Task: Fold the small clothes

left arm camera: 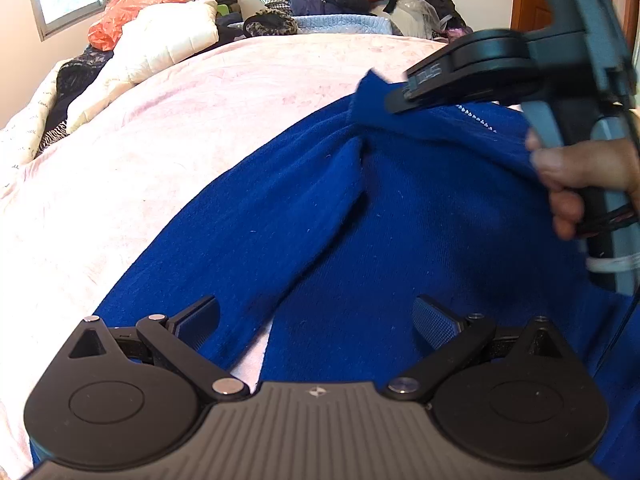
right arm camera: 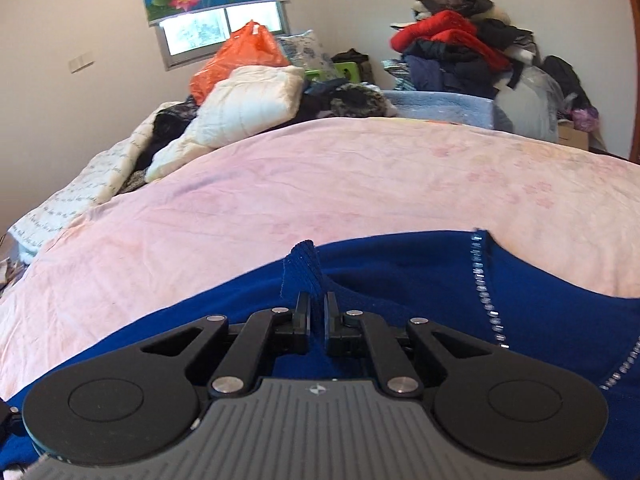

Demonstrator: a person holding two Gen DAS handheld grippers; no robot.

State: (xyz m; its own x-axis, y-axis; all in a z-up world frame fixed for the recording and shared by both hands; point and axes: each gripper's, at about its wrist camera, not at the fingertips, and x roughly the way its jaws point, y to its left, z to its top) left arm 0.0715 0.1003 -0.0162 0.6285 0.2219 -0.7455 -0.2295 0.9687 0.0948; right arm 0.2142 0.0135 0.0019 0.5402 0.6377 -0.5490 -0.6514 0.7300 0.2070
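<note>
The blue garment [left arm camera: 360, 216] lies spread on the pink bed [left arm camera: 160, 128]. The right gripper [right arm camera: 316, 316] has its jaws pinched on a ribbed edge [right arm camera: 304, 264], lifting it, likely to carry a fold across. The left gripper [left arm camera: 316, 320] hovers above the cloth, jaws wide, holding nothing.

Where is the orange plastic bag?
The orange bag sits far back on the bed, left of centre in both views, under the window and just behind the white quilt.

1 blue sweater [left arm camera: 340, 220], 2 grippers – left [left arm camera: 316, 320], right [right arm camera: 316, 312] – 1 orange bag [right arm camera: 240, 56].
</note>
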